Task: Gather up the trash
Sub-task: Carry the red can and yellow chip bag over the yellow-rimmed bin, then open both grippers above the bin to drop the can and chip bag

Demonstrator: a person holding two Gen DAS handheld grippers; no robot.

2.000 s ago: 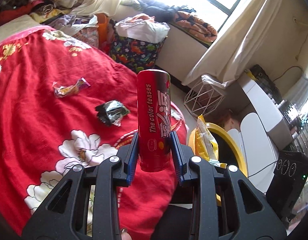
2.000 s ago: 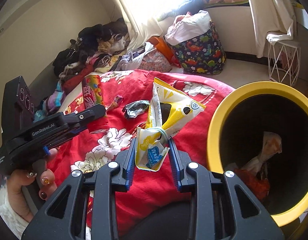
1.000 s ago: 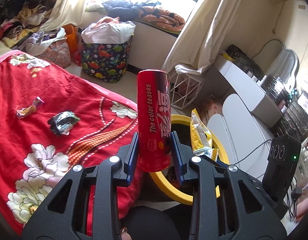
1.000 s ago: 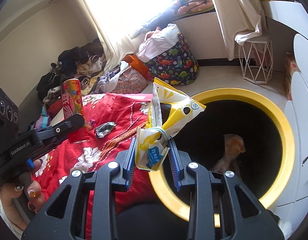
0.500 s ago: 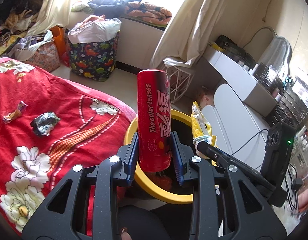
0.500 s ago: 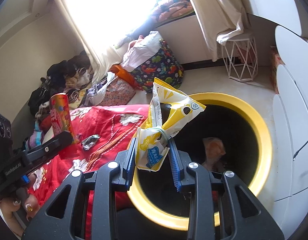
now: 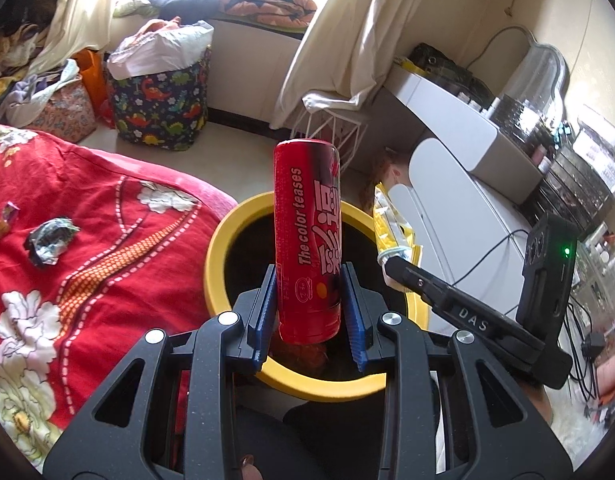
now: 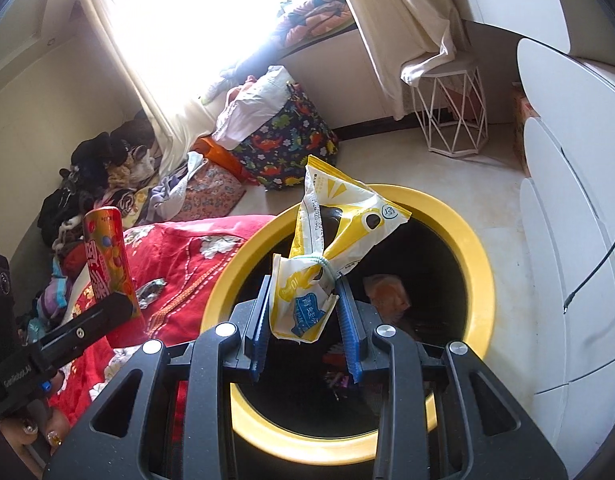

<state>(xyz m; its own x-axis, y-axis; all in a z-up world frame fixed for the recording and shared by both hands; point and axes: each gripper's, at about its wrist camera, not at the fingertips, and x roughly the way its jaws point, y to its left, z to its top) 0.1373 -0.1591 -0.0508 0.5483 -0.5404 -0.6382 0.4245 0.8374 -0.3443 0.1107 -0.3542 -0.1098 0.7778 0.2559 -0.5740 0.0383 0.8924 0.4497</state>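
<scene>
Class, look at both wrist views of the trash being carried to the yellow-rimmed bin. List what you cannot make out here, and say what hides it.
- Bin contents: right wrist view, mostly lost in dark shadow and behind the yellow snack bag.
- Bin floor: left wrist view, blocked by the red tube and the left gripper.
- Small wrapper on the red blanket: left wrist view, cut off by the edge.
- Window: right wrist view, washed out by glare.

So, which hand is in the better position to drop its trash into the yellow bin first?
Probably right. The right gripper holds the yellow snack bag over the dark opening of the yellow bin. The left gripper holds the red tube nearer the rim.
</scene>
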